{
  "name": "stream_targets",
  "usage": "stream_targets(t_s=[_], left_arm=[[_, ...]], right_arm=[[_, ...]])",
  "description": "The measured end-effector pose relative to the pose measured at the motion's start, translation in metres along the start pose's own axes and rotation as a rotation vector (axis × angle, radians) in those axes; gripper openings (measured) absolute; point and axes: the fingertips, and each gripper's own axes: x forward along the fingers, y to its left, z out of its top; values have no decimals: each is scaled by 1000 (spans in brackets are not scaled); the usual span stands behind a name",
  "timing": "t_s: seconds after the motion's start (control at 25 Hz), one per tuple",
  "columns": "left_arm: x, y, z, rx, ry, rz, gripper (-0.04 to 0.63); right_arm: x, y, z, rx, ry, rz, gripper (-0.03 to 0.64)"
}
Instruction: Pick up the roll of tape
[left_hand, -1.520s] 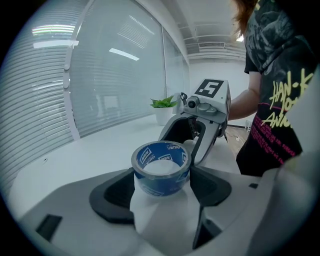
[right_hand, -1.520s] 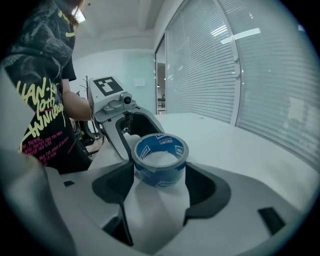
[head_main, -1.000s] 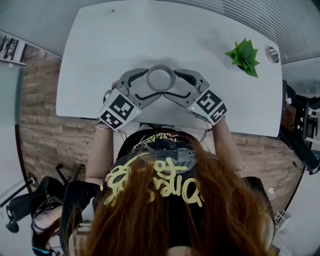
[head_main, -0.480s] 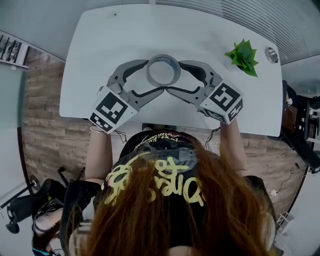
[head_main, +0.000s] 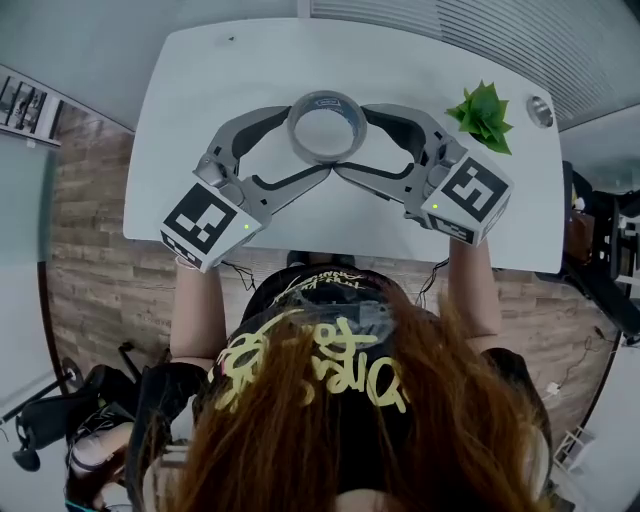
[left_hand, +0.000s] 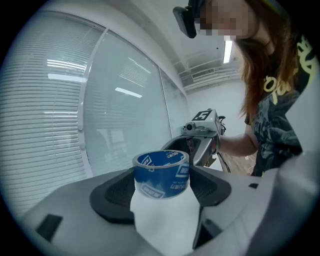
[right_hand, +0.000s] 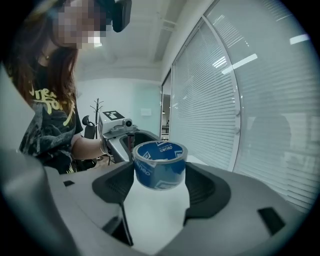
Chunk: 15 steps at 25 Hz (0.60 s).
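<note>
Tape (head_main: 325, 100) hangs in the air above the table (head_main: 200, 90), caught between the two grippers, which meet at it from either side. The left gripper (head_main: 306, 141) has its jaws spread wide, and in its own view the blue roll (left_hand: 161, 176) fills the gap between the dark pads (left_hand: 112, 192), touching both. The right gripper (head_main: 351, 140) stands the same way: jaws wide, the roll (right_hand: 159, 167) seated between its pads (right_hand: 207, 190) with no daylight at either flank. In the head view the near jaws of both grippers come together under the roll while the far jaws close round its upper sides, so it sits cradled by four fingertips.

In both gripper views the roll's lower edge shows free against the white tabletop well below it, and it stands upright, its open core facing up. The step in hand, by my reading, is the lift itself, and it looks nearly done, since the roll is plainly clear of the surface.

The next move probably calls for little beyond holding steady. The two grippers should travel as one and keep level, because the roll is round and smooth and could turn or drop if either side eases off or drifts apart from the other.
</note>
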Motion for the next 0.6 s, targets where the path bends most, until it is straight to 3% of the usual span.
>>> stream_targets(t_s=[0.6], left_arm=[[-22,6,58,-7,-190,21,337]], right_arm=[[-17,3,61,-32,-160,4,325]])
